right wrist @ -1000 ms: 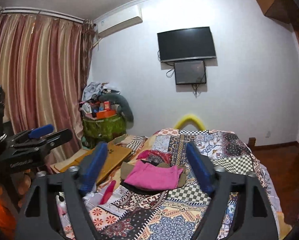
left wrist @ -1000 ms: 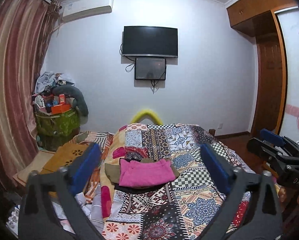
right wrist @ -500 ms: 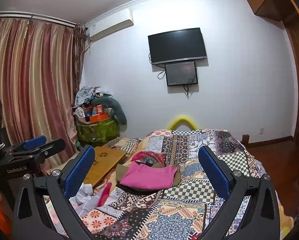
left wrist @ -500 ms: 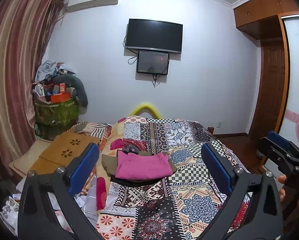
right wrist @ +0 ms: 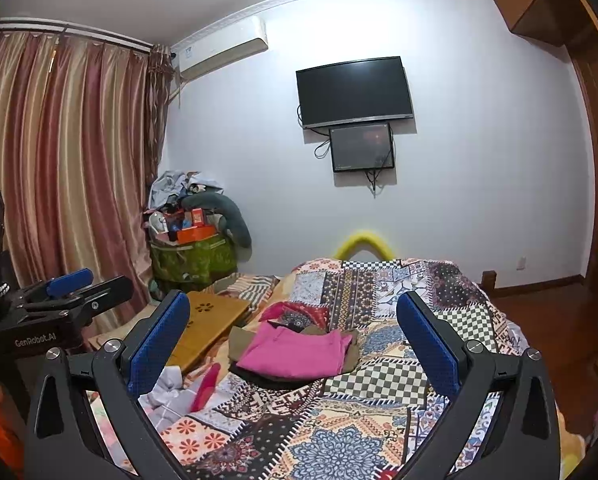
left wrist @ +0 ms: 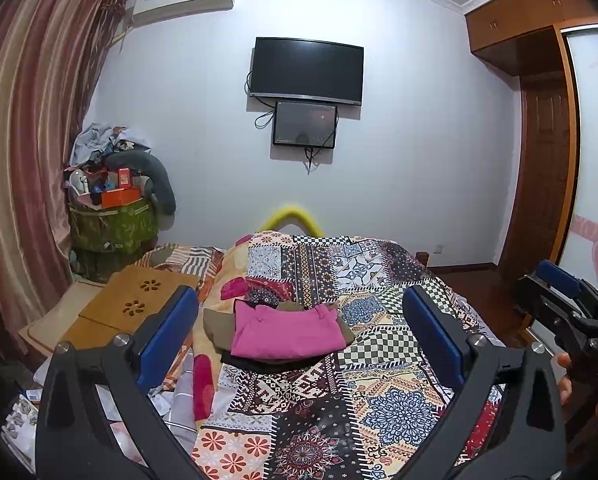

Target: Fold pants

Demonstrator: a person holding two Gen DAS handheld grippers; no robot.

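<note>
Two spread tools [left wrist: 299,340] [right wrist: 293,340], folded pink pants [left wrist: 287,334] well ahead, untouched

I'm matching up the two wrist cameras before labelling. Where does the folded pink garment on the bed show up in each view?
Left wrist: the pink garment lies just left of centre, on top of a clothes pile, between the open left gripper's fingers.
Right wrist: the pink garment lies at centre, lower half, between the open right gripper's fingers.
Shared landmark: the wall TV, above the garment in both.
</note>
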